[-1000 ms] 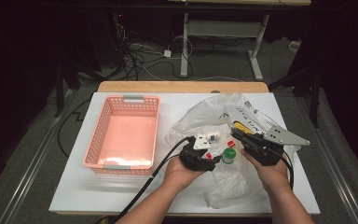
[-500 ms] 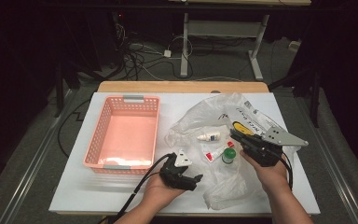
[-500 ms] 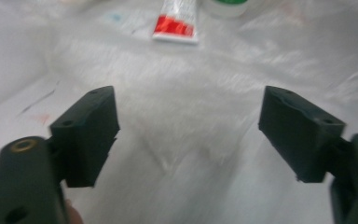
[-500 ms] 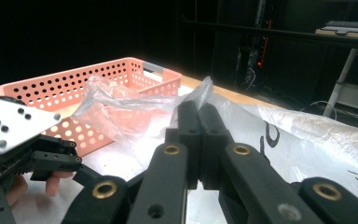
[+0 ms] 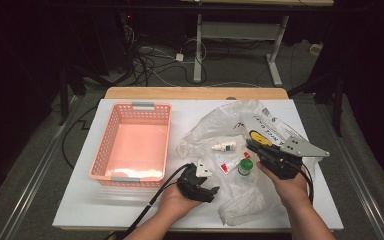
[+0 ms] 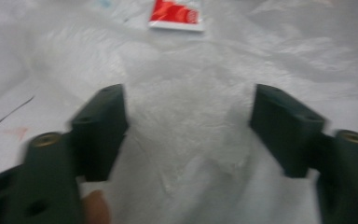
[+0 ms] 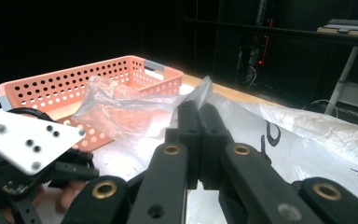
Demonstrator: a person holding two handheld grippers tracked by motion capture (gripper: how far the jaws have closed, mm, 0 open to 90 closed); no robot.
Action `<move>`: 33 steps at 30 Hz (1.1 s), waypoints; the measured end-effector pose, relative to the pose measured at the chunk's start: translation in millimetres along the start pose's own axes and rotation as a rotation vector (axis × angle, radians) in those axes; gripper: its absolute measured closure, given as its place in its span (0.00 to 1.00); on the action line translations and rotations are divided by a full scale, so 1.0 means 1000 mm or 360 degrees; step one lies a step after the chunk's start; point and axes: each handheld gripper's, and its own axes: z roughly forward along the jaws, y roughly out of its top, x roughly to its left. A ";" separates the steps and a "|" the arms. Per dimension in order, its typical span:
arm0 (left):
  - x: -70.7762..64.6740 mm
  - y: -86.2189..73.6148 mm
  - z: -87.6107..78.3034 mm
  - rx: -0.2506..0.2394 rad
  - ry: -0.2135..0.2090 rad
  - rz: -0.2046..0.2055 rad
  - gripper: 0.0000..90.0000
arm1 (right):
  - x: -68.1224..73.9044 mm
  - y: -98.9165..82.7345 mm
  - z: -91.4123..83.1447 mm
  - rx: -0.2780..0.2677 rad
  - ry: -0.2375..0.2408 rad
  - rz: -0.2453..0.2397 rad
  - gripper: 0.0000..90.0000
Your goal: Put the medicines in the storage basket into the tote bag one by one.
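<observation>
The left tongs (image 5: 198, 183) have dropped back toward the counter's (image 5: 80, 200) near edge, jaws just narrowing yet apart over the crinkled clear plastic bag (image 5: 240, 197); the right tongs (image 7: 199, 112) pinch its film, probably to hold it taut

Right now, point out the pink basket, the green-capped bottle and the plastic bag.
pink basket (image 5: 107, 134), high view, left wall.
green-capped bottle (image 5: 245, 166), high view, its green cap.
plastic bag (image 5: 220, 122), high view, bare crumpled upper part.

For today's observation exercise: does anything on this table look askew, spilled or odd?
The plastic bag lies crumpled, with a dropper bottle, a red-and-white tube and a green-capped bottle loose on it, while the pink basket holds none of them.
</observation>
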 end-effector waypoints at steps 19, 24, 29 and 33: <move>-0.001 -0.003 -0.002 -0.0048 0.0025 -0.0082 0.99 | 0.002 0.000 -0.004 -0.0008 -0.0007 0.0005 1.00; 0.001 -0.006 -0.008 -0.0157 -0.0025 -0.0088 0.99 | 0.002 -0.001 -0.004 0.0001 0.0004 0.0012 1.00; 0.002 -0.007 -0.017 -0.0248 -0.0053 -0.0107 0.99 | 0.001 0.000 -0.003 -0.0005 0.0008 0.0009 1.00; 0.003 -0.003 -0.029 -0.0339 -0.0035 -0.0106 0.99 | -0.001 0.000 -0.004 -0.0004 0.0011 0.0005 1.00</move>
